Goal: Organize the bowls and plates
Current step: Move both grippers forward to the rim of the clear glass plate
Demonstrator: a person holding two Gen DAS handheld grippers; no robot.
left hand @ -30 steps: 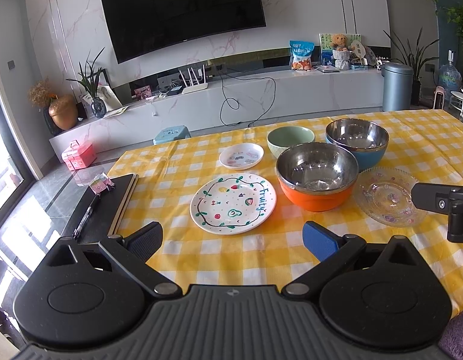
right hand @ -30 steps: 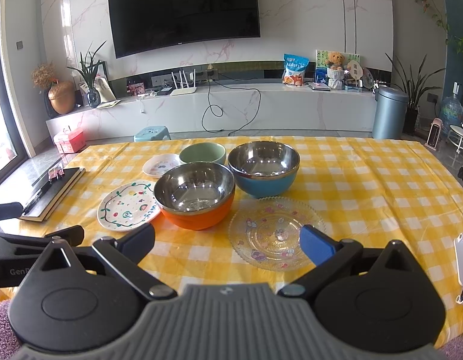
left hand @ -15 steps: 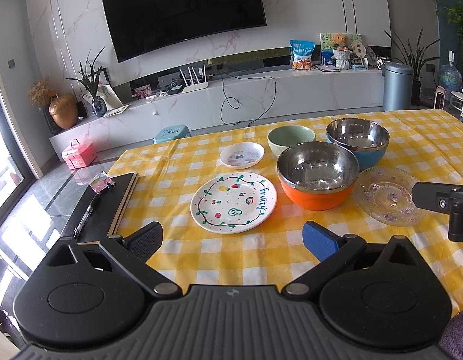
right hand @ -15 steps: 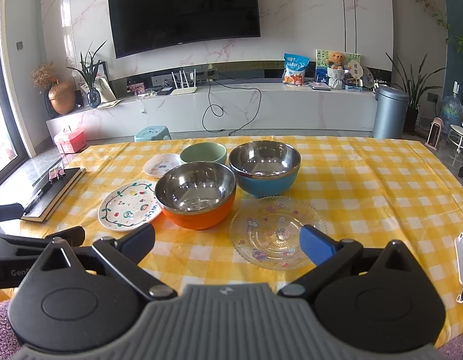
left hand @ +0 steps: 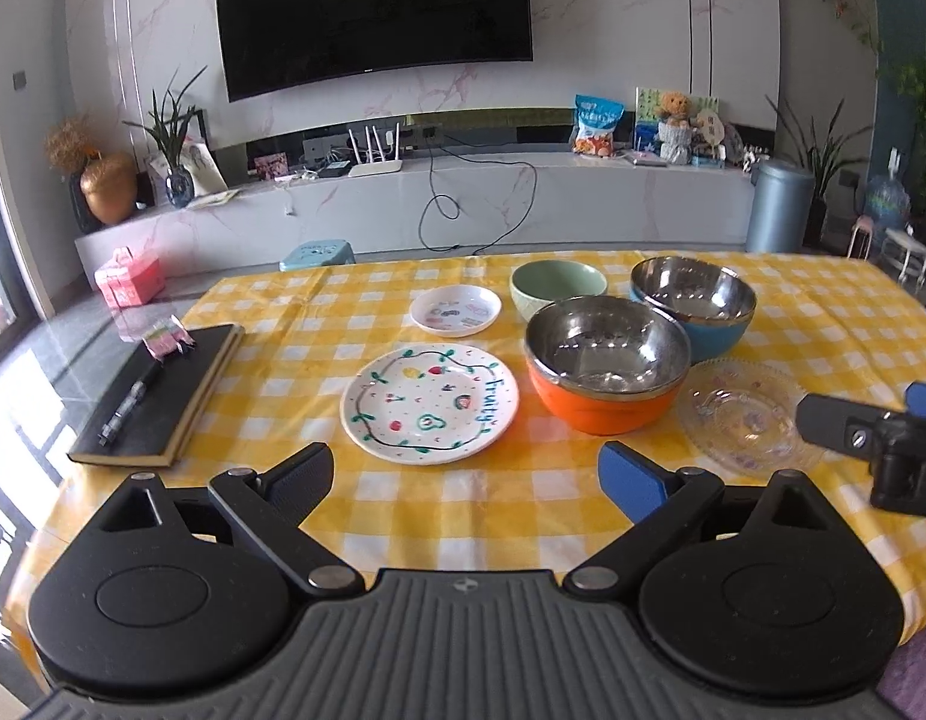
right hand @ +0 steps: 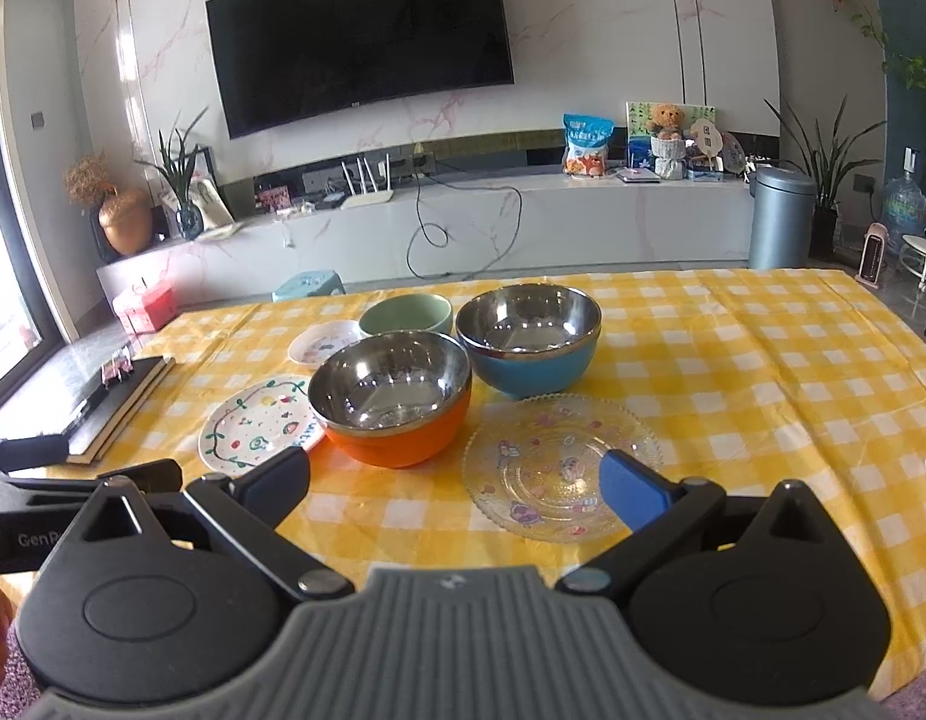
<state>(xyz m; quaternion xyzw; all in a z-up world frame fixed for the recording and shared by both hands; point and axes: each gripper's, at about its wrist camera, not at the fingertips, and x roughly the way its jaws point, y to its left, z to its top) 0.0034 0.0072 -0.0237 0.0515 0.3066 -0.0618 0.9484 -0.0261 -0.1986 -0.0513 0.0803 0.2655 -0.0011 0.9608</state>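
While both your grippers hover at near edge of worktop (left hand: pixel 583 516), nothing stacked yet: task at start. Left gripper (left hand: pixel 466 474) jaws spread, empty, facing painted plate (left hand: pixel 429 401) lettered "Fruity". Right gripper (right hand: pixel 453 483) jaws spread, empty, over clear glass plate (right hand: pixel 562 465). Orange bowl (right hand: pixel 393 399), blue bowl (right hand: pixel 530 339), green bowl (right hand: pixel 405 315), small saucer (right hand: pixel 321 343) all separate at centre. You have bowls to nest, plates to pile. Partial "GenP" on left gripper body.
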